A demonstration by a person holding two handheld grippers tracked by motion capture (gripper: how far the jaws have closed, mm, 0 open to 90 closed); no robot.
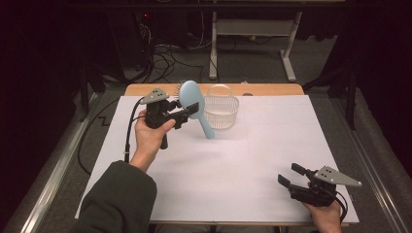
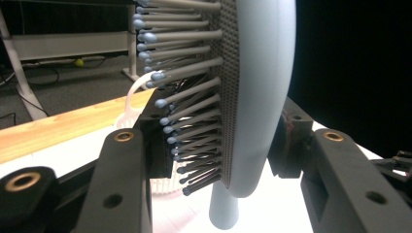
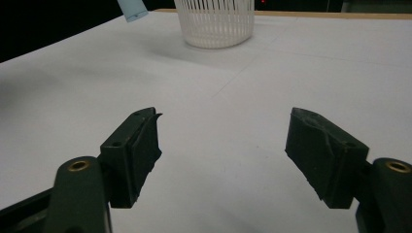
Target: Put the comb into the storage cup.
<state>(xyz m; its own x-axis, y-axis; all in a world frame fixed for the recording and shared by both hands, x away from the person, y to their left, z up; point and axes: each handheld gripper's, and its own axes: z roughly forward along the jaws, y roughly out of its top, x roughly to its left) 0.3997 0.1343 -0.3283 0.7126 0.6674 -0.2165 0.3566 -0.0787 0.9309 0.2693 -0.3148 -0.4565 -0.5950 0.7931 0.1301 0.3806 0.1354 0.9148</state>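
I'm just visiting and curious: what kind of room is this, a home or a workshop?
Most likely a lab or recording workspace, not a home. A white-covered table stands on a dark floor strewn with cables, and a person works a hairbrush near a white basket with the left tool.

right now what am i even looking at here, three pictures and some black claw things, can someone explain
A person sits at a table covered in white, holding a hand-worked two-jaw gripper in each hand. The high view looks down from above the person. The other two pictures come from small cameras riding on each gripper, looking out along its black jaws.

The left gripper is shut on a light blue hairbrush, lifted off the table with its handle pointing down; its gripper view shows the bristles close up. Just behind the brush stands a white slatted basket.

The right gripper rests near the table's front edge, jaws open, with nothing between them.
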